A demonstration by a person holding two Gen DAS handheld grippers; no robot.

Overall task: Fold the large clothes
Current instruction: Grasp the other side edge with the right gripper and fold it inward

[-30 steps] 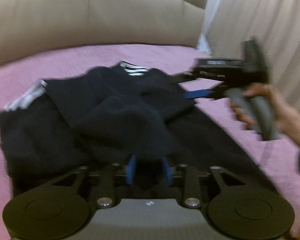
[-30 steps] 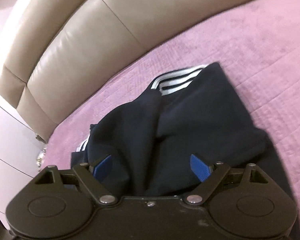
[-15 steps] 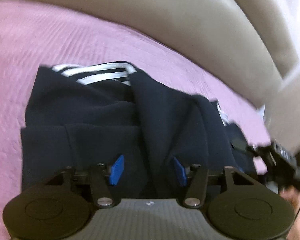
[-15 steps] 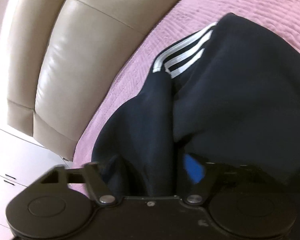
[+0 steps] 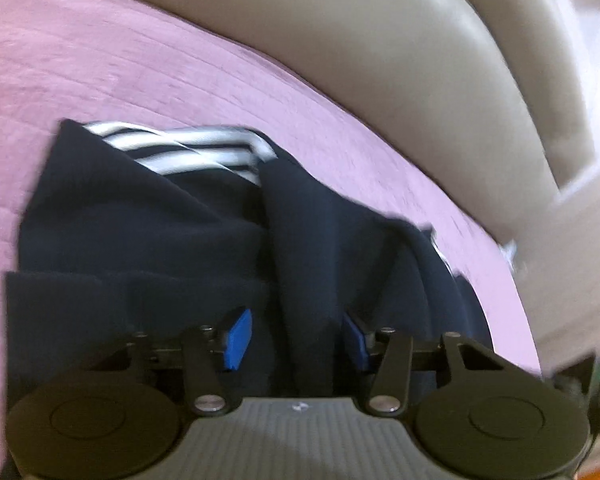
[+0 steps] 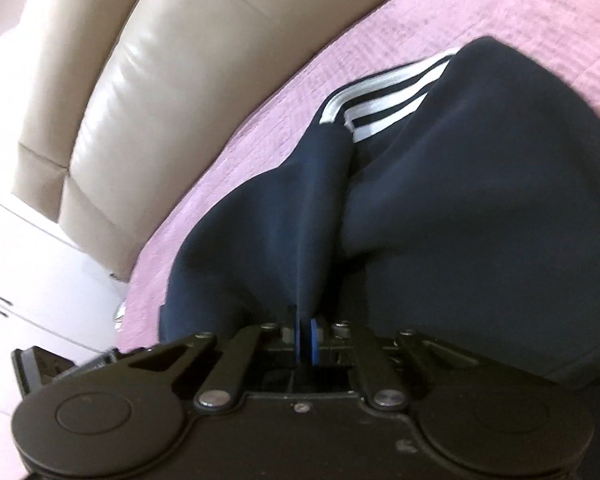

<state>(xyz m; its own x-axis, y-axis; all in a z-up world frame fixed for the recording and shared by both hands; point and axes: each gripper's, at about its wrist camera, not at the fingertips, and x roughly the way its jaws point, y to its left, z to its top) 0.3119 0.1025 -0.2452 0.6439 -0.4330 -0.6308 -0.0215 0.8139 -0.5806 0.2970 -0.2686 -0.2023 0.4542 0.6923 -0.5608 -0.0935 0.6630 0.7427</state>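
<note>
A dark navy garment (image 5: pixel 172 232) with white stripes (image 5: pixel 196 152) lies bunched on the pink bedspread (image 5: pixel 100 64). My left gripper (image 5: pixel 296 340) is open, its blue pads (image 5: pixel 238 338) on either side of a raised fold of the cloth. In the right wrist view the same garment (image 6: pixel 480 200) shows its white stripes (image 6: pixel 384 104). My right gripper (image 6: pixel 306 340) is shut on a ridge of the navy cloth, blue pads pressed together. The right gripper's body shows at the left wrist view's right edge (image 5: pixel 596 380).
A beige leather headboard (image 5: pixel 400 48) runs behind the bed, also in the right wrist view (image 6: pixel 148 72). A white cabinet with handles (image 6: pixel 4 300) stands to the left of the bed. Pink bedspread (image 6: pixel 460 8) surrounds the garment.
My right gripper has closed from open onto a fold of the garment. My left gripper has swung toward the headboard and opened around a fold.
</note>
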